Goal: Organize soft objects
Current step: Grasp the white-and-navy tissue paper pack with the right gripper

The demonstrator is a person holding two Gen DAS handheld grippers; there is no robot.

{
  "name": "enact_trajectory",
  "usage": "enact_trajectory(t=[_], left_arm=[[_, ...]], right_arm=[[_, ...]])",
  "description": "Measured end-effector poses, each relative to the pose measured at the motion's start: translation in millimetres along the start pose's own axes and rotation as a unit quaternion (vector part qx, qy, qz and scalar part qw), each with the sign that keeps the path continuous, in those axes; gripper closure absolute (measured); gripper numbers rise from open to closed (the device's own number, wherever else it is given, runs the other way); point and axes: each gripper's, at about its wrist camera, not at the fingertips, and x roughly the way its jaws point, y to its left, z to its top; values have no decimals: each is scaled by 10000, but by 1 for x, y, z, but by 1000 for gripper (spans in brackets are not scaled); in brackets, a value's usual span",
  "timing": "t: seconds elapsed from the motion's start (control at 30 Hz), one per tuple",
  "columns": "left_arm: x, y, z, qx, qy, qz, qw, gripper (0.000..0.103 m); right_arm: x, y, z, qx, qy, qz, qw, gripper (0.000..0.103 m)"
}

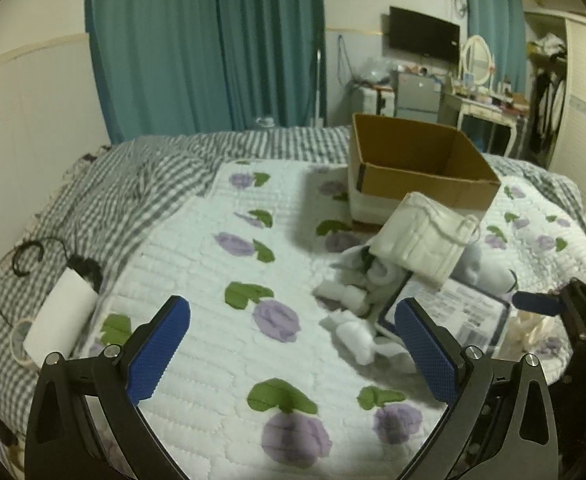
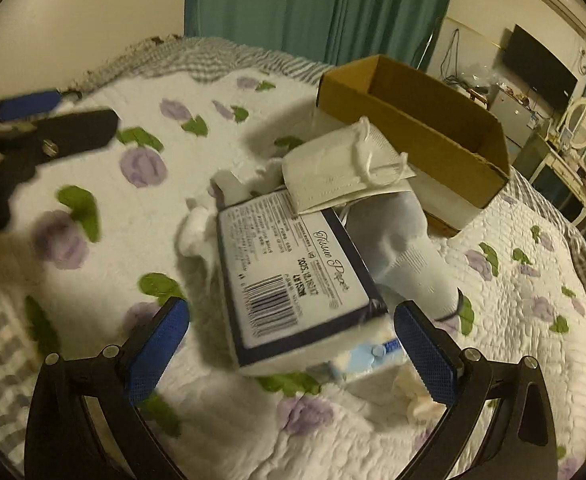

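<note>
A heap of soft things lies on the floral quilt in front of an open cardboard box [image 1: 421, 160] [image 2: 417, 120]. On top is a stack of white face masks [image 1: 425, 236] [image 2: 345, 172], resting on a tissue paper pack [image 2: 293, 276] [image 1: 453, 312]. A white sock [image 2: 409, 256] lies to its right, white cotton pieces [image 1: 353, 320] [image 2: 195, 232] to its left. My left gripper [image 1: 293, 352] is open and empty over bare quilt left of the heap. My right gripper [image 2: 293, 352] is open, its fingers either side of the tissue pack's near end, not touching it.
A white power bank [image 1: 63, 316] with black cables lies on the grey checked blanket at the left edge of the bed. Teal curtains, a TV and a dressing table stand behind the bed. The left gripper shows blurred at the left of the right wrist view [image 2: 33, 128].
</note>
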Motion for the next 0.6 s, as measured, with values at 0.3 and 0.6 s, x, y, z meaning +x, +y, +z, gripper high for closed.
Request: enact_trajectory(t=[0.3,0.6], left_arm=[[19,-4,-3,122,264,61,9996,0],[15,-27,-6,467,363,-68,9982,0]], right_arm=[[39,-12,-5,43,392,39,9992,13],[-49,-49,-25,701,-88,-246,9972,22]])
